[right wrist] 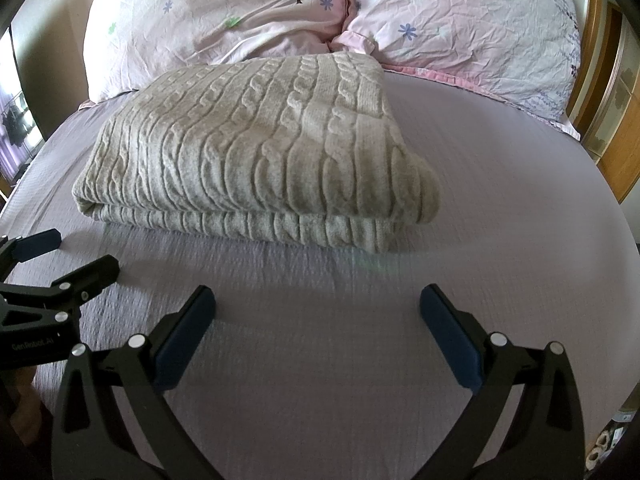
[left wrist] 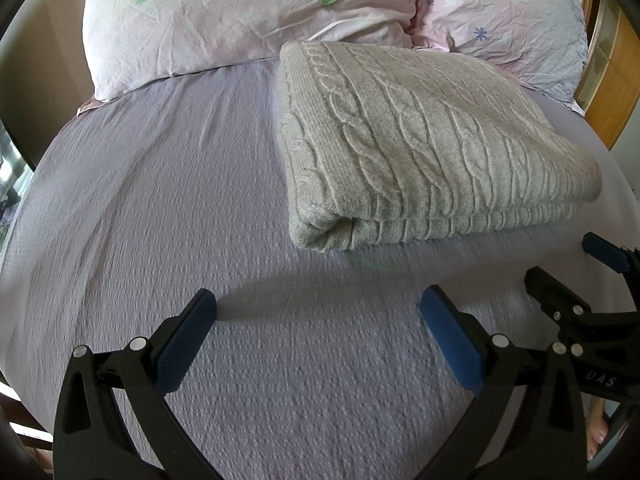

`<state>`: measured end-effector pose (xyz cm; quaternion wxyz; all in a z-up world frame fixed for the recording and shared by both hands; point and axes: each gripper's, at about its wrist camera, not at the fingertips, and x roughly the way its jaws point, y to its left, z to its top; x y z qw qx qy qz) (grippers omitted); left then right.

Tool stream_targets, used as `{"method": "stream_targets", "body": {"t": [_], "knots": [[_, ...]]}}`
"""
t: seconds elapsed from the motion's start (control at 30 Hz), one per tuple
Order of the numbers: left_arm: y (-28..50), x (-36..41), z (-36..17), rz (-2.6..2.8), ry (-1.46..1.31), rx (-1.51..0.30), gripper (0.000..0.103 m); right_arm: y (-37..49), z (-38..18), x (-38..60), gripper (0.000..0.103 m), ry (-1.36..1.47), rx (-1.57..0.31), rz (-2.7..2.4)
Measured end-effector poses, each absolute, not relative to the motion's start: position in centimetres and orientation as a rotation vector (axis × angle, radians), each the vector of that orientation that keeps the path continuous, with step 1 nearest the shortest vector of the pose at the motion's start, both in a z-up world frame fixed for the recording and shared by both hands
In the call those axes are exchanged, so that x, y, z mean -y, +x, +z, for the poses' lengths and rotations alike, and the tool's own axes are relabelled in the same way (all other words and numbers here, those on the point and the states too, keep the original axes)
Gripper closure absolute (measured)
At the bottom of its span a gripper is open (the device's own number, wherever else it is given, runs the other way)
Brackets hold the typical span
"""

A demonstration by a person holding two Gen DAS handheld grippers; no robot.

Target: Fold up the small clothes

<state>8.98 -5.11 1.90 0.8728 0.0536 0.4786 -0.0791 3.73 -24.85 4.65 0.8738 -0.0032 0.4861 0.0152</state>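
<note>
Your left tool (left wrist: pixel 318 312) spread wide and empty, your right tool (right wrist: pixel 318 308) likewise, folded cable-knit sweater (right wrist: pixel 256 152) lying ahead on the bed (right wrist: pixel 500 184), pillows (right wrist: pixel 460 20) behind it.

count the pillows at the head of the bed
2. One floral pillow lies at the left of the bed's head, the other pink pillow at the right, both behind the folded knit sweater. More may be hidden outside the frame.
</note>
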Motion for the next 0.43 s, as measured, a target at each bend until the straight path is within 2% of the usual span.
{"method": "stream_targets", "body": {"t": [0.43], "knots": [[9.5, 4.86, 2.14, -0.178, 0.122, -1.006, 0.001, 3.7, 4.66, 24.91, 0.002, -0.008, -1.015, 0.034]]}}
